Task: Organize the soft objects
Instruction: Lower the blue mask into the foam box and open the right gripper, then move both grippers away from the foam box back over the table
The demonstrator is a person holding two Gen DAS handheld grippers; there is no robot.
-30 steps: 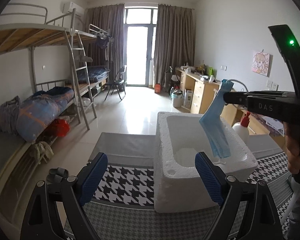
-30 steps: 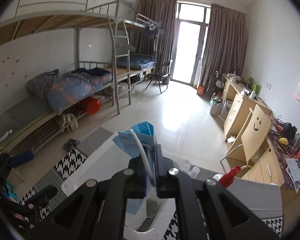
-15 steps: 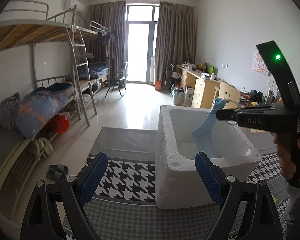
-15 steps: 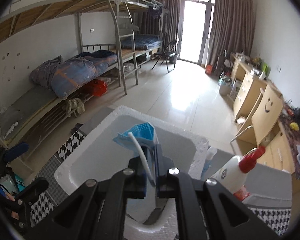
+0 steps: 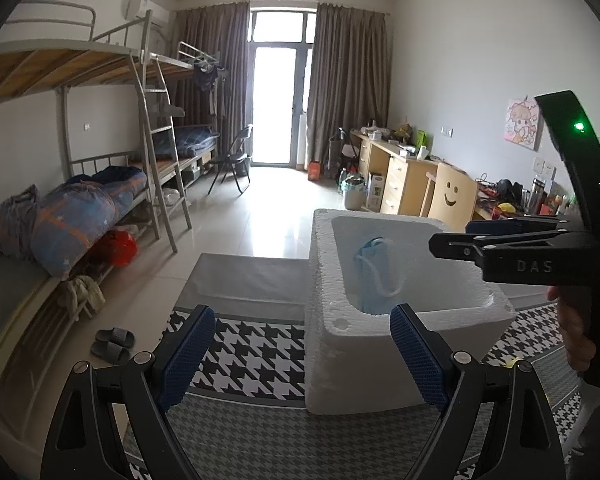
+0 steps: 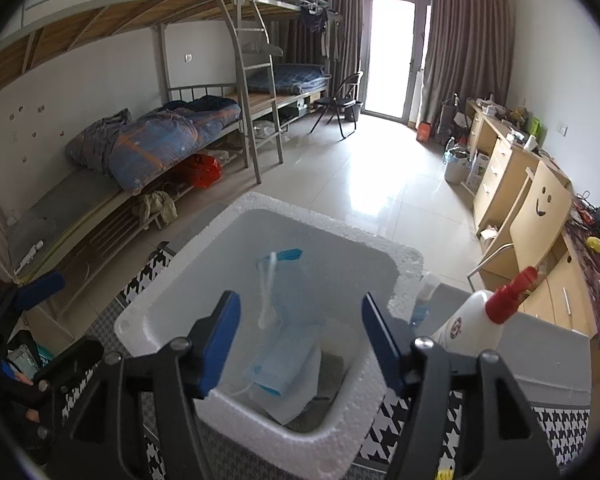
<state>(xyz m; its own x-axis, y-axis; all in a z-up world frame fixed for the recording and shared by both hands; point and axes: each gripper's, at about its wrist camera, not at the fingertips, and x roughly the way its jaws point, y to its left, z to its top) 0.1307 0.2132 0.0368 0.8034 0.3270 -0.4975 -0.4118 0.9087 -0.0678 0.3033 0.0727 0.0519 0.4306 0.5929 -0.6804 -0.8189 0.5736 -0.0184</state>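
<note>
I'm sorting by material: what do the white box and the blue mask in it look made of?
White box: probably expanded polystyrene foam, matte; its rim looks beaded and crumbly. Blue mask: likely thin nonwoven fabric, as it is pleated and limp with a white ear loop.

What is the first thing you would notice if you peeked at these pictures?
The big white foam box in the middle, sitting on a black-and-white checked mat. A blue face mask is inside it, just past the right gripper, whose jaws have just been opening with nothing between them. A bunk bed stands along the left wall.
</note>
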